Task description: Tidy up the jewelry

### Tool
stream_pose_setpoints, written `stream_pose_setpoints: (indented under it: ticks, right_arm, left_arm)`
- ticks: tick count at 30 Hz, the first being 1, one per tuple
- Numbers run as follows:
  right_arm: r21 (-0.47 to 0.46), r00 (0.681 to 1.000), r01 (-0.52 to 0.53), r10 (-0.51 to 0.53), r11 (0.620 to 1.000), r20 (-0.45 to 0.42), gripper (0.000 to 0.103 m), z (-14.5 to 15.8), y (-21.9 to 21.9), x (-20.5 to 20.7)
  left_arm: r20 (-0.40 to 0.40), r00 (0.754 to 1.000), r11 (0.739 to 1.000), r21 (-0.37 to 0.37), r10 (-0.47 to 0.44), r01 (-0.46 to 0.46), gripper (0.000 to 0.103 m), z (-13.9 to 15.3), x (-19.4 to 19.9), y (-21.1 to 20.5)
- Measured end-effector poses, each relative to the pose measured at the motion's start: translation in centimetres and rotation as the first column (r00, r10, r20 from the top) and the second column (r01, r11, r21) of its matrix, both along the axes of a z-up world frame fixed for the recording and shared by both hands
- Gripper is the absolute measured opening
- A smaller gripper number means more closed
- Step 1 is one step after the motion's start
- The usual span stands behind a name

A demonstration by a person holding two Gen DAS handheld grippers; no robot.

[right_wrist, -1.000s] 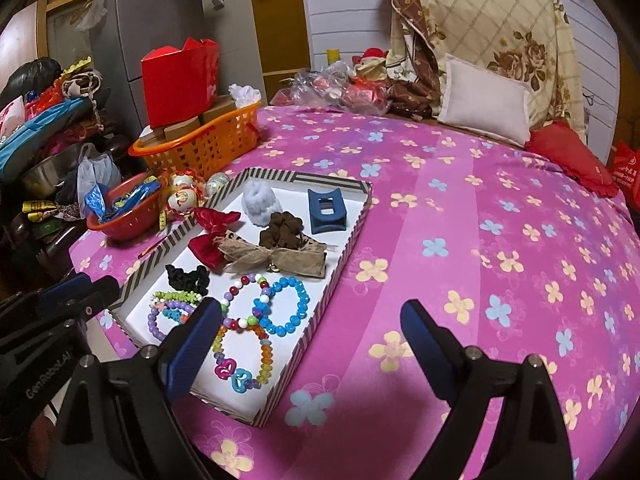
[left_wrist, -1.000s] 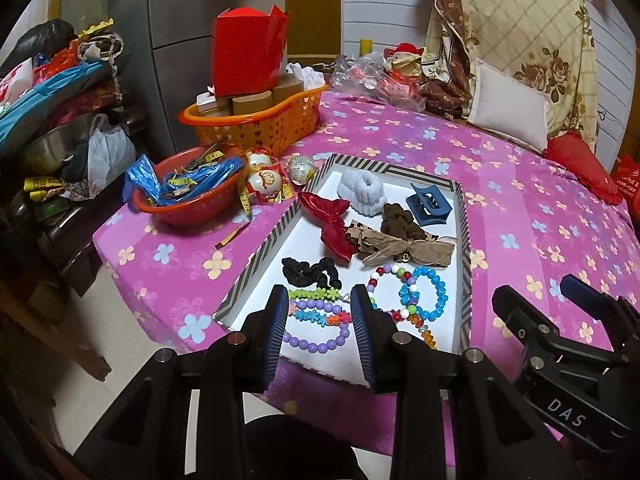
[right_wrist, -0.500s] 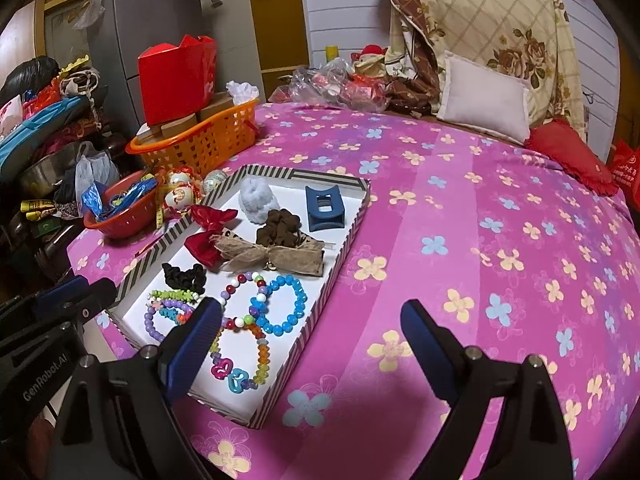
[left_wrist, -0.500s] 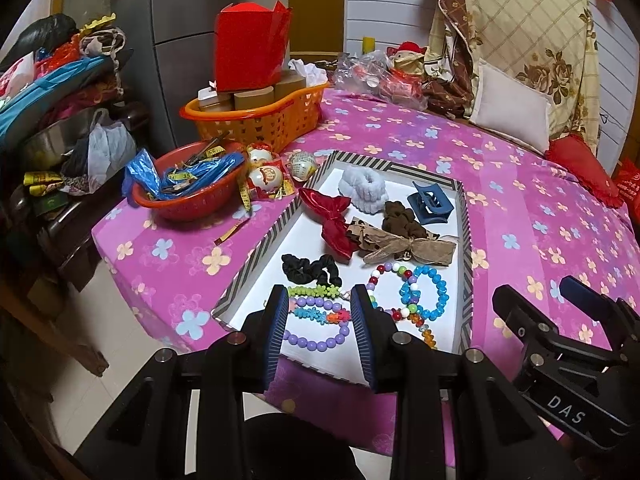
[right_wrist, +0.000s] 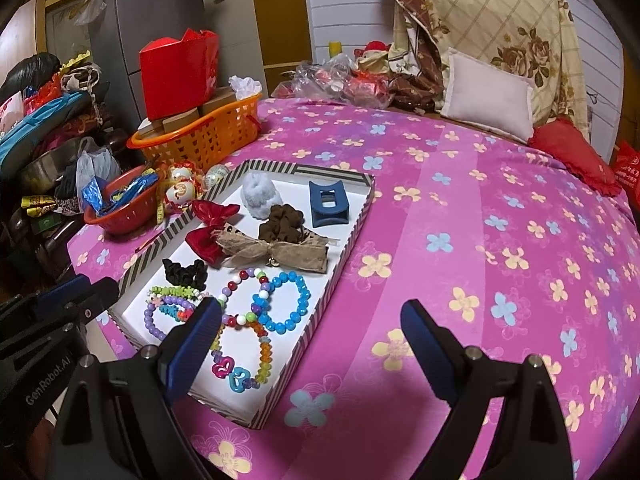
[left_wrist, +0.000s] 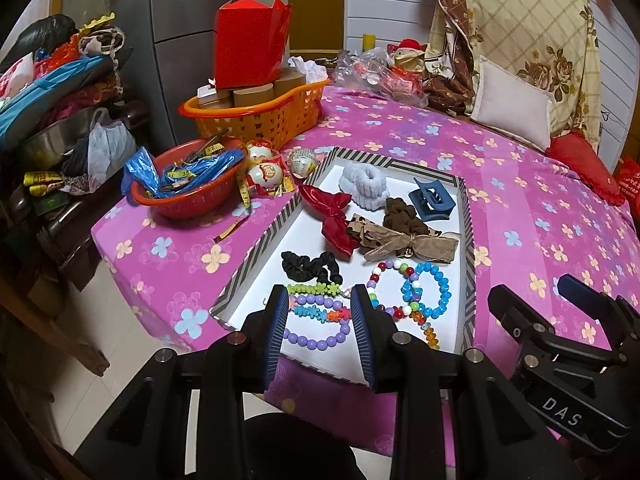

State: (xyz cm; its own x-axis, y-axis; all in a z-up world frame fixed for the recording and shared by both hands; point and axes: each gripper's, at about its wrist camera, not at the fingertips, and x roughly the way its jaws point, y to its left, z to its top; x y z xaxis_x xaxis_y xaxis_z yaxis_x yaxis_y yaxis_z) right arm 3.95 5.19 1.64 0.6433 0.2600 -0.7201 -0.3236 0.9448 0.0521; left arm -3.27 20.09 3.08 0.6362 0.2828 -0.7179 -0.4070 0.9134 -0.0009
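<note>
A tray with a striped rim [left_wrist: 256,248] [right_wrist: 344,256] lies on the pink floral cloth. It holds a white scrunchie [left_wrist: 362,184], a blue claw clip [left_wrist: 432,198], a red bow [left_wrist: 334,216], a burlap bow [right_wrist: 276,252], a black scrunchie [left_wrist: 312,266] and several bead bracelets, among them a purple one [left_wrist: 316,344] and a blue one [right_wrist: 286,304]. My left gripper [left_wrist: 320,300] hovers open over the tray's near end, with nothing between its fingers. My right gripper [right_wrist: 310,310] stands wide open above the tray's near right corner, also empty.
An orange basket [left_wrist: 256,120] with a red box and a red bowl [left_wrist: 184,196] of wrappers stand left of the tray, beside small round ornaments. Pillows [right_wrist: 488,92] and bags line the far side. The cloth's left edge drops to the floor [left_wrist: 120,320].
</note>
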Motion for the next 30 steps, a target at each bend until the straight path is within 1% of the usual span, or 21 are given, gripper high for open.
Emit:
stream_pose_setpoints:
  ticks: [25,30]
  right_arm:
    - [-0.003,1.000,-0.019,0.018,1.000,-0.021,0.093,-0.8,0.7,0.5]
    - [-0.004,0.999,-0.020,0.020,1.000,-0.032,0.093,-1.2,0.7,0.6]
  left_arm:
    - [-0.013,1.000,1.000,-0.008,0.013,-0.013,0.032,-1.0,0.3,0.7]
    - [-0.007,1.000,1.000,0.009,0.008,-0.008,0.032,-1.2,0.4,0.6]
